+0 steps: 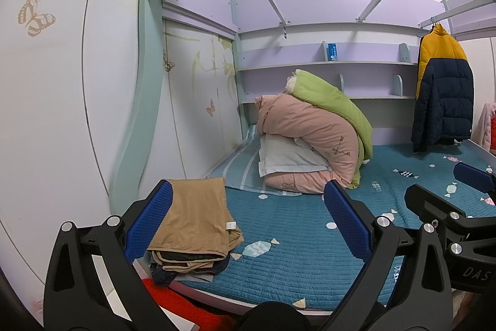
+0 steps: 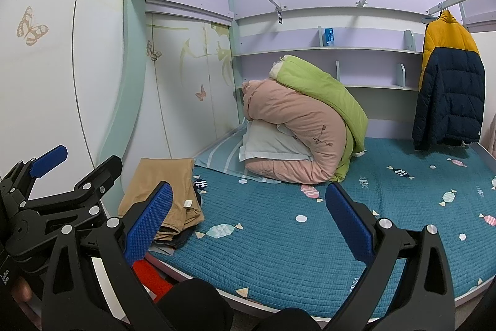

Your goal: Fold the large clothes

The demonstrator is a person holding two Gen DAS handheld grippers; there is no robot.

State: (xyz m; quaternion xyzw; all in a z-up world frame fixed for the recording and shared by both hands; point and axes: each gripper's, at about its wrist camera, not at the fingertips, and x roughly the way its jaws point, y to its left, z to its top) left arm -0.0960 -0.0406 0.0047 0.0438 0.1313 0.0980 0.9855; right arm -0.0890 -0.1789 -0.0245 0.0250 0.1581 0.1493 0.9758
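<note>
I see the folded tan garment [image 1: 198,219] topping a small stack of folded clothes at the bed's near-left corner, its edges squared and a white label showing near its right fold. It sits just beside my left gripper [image 1: 248,222], whose jaws are spread with nothing between them. My right gripper [image 2: 248,222] is likewise spread wide over bare teal quilted mattress cover [image 2: 279,253], which lies open to the right. Farther back sit rolled pink and green duvets [image 2: 297,126]; a yellow-and-navy puffer jacket [image 2: 449,89] hangs at right.
</note>
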